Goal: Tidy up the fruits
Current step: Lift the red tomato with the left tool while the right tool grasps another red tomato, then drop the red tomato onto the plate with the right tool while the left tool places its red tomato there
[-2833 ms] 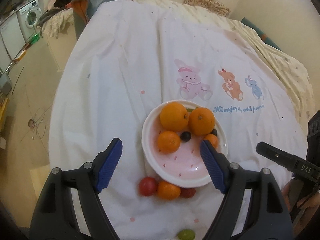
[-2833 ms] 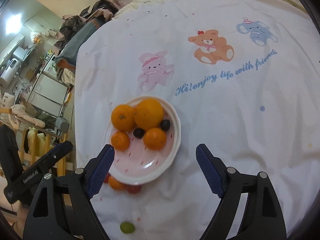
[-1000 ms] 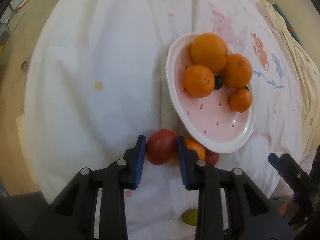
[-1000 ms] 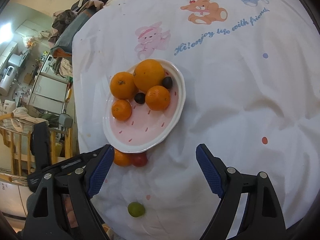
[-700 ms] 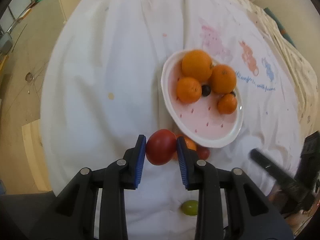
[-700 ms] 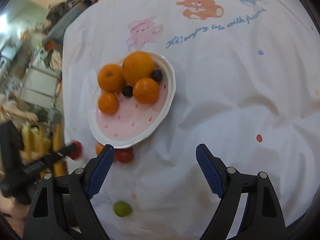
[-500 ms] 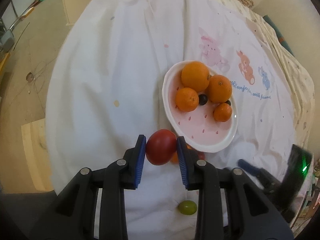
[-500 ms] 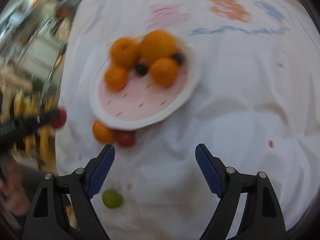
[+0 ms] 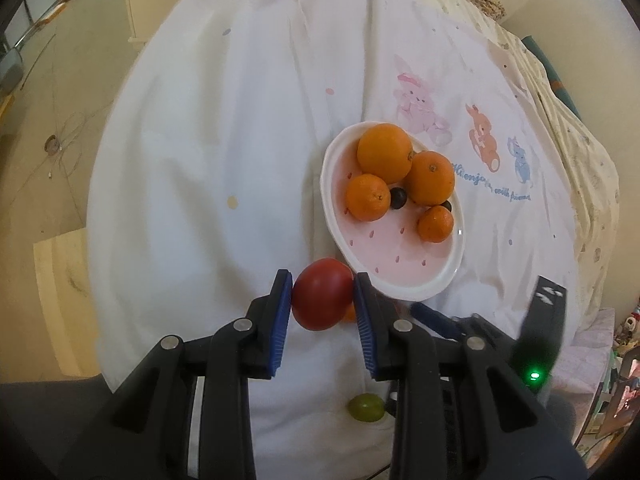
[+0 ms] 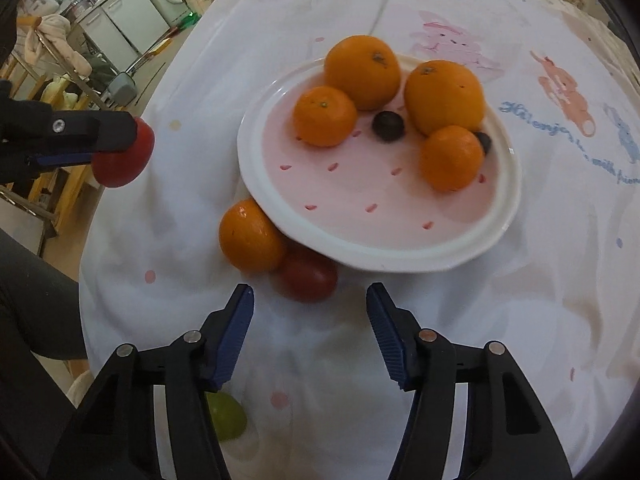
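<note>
Left claw (image 9: 322, 306): clamped on a smooth, round red tomato (image 9: 322, 299), held off the cloth at the plate's 8 o'clock.
Right claw (image 10: 310, 330): apart, jaws just closing, nothing between them.
Plate (image 10: 400, 248): glossy white rim, pink speckled well; holds four dimpled oranges and two dark grapes.
Cloth (image 10: 440, 320): white, wrinkled.
Right view only: loose orange (image 10: 250, 236) and second tomato (image 10: 308, 274), touching, at the plate's 7 o'clock.
Green grape (image 9: 366, 408): at 6 o'clock.

five oranges (image 10: 361, 71), two red tomatoes (image 10: 308, 276), two dark grapes (image 10: 387, 126), one green grape (image 10: 226, 420), one plate (image 10: 272, 204)
</note>
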A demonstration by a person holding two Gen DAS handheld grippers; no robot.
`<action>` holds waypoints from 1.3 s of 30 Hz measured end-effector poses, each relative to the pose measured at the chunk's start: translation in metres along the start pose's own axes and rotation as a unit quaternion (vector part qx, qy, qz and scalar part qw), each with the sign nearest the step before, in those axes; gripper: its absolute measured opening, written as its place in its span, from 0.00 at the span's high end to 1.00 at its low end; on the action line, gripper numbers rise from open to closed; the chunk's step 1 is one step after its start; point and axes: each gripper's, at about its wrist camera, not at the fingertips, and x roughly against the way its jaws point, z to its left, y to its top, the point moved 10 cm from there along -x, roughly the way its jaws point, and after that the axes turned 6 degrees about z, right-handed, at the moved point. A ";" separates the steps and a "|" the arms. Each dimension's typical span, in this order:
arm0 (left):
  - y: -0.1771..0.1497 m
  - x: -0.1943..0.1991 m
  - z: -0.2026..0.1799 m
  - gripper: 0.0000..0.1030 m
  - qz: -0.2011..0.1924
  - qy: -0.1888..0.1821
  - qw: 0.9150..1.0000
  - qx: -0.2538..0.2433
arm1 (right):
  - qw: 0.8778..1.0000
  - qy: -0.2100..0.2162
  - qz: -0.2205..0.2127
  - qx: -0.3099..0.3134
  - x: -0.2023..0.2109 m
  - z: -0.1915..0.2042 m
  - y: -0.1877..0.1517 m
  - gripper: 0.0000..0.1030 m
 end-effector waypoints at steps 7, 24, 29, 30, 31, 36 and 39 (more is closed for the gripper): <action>0.004 -0.003 0.000 0.74 -0.003 0.008 1.000 -0.005 | 0.998 -0.021 0.007 0.054 -0.015 0.012 0.003 0.53; 0.008 -0.010 0.000 0.74 -0.011 0.030 0.999 -0.016 | 1.000 0.017 -0.013 0.009 0.031 -0.002 -0.021 0.68; 0.006 -0.007 -0.003 0.74 -0.017 0.026 0.999 -0.016 | 0.999 0.033 -0.039 -0.007 0.062 0.000 -0.026 0.68; 0.006 -0.005 -0.005 0.74 -0.021 0.026 0.999 -0.020 | 0.998 0.034 -0.043 -0.011 0.068 -0.002 -0.024 0.68; 0.005 -0.003 -0.007 0.74 -0.025 0.026 0.999 -0.023 | 0.998 0.034 -0.046 -0.014 0.069 -0.005 -0.021 0.68; 0.005 0.008 -0.019 0.74 -0.051 0.033 0.997 -0.058 | 0.997 0.018 -0.070 -0.023 0.094 -0.021 -0.022 0.68; 0.006 0.012 -0.024 0.74 -0.062 0.039 0.994 -0.076 | 0.996 0.010 -0.084 -0.029 0.105 -0.033 -0.021 0.68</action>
